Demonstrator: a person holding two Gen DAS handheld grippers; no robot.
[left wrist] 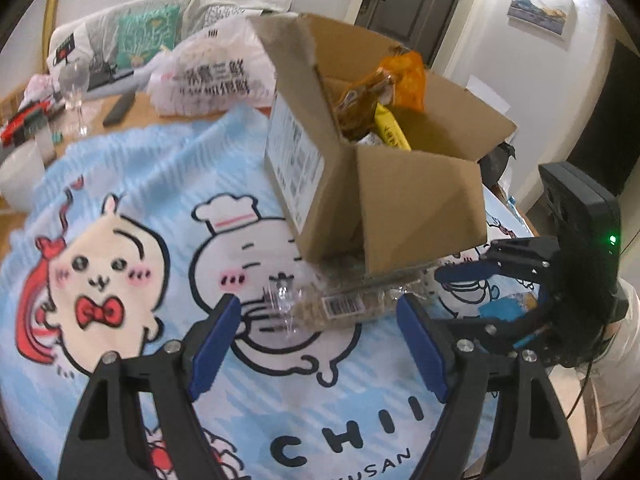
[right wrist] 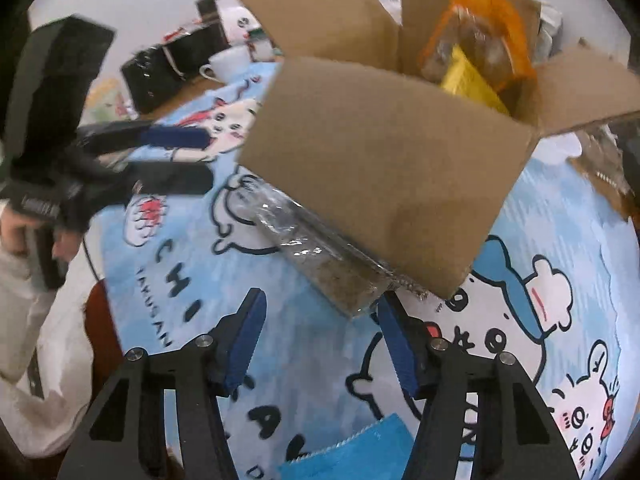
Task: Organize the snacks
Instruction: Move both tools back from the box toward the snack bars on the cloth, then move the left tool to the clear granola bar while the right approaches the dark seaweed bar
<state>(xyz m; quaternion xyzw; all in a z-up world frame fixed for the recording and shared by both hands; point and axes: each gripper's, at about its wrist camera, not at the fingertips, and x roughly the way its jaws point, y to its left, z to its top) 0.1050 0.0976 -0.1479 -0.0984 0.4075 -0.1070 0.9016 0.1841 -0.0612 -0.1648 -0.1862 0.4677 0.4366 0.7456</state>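
Inspecting the scene: a clear snack packet with brown granular filling lies flat on the cartoon-printed cloth covering the tabletop, one end tucked under the low flap of the cardboard box. The packet's long axis runs roughly crosswise to the left tool, which hovers just short of it with jaws spread wide and nothing between them; the barcode end sits between the line of the two fingertips. In the right wrist view the same packet runs diagonally away, up and to the left, its near end just beside the right-hand fingertip of the right tool, also gaping wide and empty. Both tools are near; the left appears better squared across the packet's short width, so a grasp from that side is judged the likelier next step, once the packet is drawn clear of the flap.

Containers: the box stands open, flaps splayed, holding an orange snack bag and a yellow packet standing upright. A blue packet lies on the cloth below the right tool. Risk noted: the overhanging flap may snag the packet.
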